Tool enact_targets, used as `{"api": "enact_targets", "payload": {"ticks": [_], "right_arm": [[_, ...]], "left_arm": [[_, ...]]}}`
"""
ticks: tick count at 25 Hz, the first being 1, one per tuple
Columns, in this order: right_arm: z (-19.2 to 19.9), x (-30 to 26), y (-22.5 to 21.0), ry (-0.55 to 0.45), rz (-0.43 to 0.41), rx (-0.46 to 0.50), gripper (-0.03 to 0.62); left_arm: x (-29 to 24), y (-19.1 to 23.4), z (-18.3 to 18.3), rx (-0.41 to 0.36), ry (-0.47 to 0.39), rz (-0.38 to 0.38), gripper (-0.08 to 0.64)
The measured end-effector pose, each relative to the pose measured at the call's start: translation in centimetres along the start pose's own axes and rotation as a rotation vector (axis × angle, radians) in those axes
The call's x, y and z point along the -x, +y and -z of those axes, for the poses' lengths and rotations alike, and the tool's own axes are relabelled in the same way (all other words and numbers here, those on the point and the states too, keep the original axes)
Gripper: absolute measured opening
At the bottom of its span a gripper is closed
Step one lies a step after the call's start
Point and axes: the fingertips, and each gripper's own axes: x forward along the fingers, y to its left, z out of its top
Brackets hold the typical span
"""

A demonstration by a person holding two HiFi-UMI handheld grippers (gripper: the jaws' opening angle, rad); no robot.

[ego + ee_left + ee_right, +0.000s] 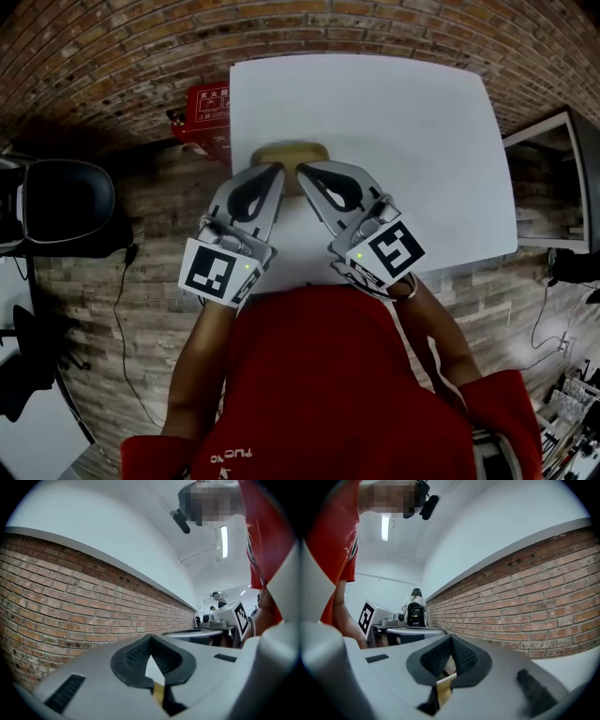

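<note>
Left gripper [274,172]: jaws pressed together at the tips with nothing between them. Its own view shows a tan sliver through the gap behind the tips.
Right gripper [306,172]: jaws also closed tip to tip and holding nothing. Its tip is just beside the left gripper's tip.
Tan wooden block [289,152]: lies flat just ahead of both tips, its near edge right at them. Whether they touch it cannot be told.
White table [403,122]: lies beneath both grippers and runs ahead and out past the right gripper's outer side.
Red box [208,111]: sits ahead of the left gripper on its outer side, against the table edge, on the brick floor [141,56].
</note>
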Motion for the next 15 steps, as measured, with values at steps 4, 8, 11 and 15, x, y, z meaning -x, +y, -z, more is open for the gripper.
{"api": "enact_targets", "payload": {"ticks": [4,8,11,15], "right_arm": [[0.0,0.1,0.3,0.001,-0.005,0.004,0.031],[0.0,0.0,0.8,0.007,-0.013,0.008,0.031],[0.0,0.0,1.1,0.011,-0.017,0.014,0.031],[0.0,0.2,1.0,0.016,-0.014,0.015,0.031]], "left_arm": [[0.4,0.0,0.2,0.003,0.003,-0.003,0.014],[0.8,-0.1,0.3,0.009,0.003,-0.001,0.014],[0.9,-0.3,0.3,0.012,0.002,0.003,0.014],[0.9,-0.5,0.4,0.013,0.0,0.009,0.014]]}}
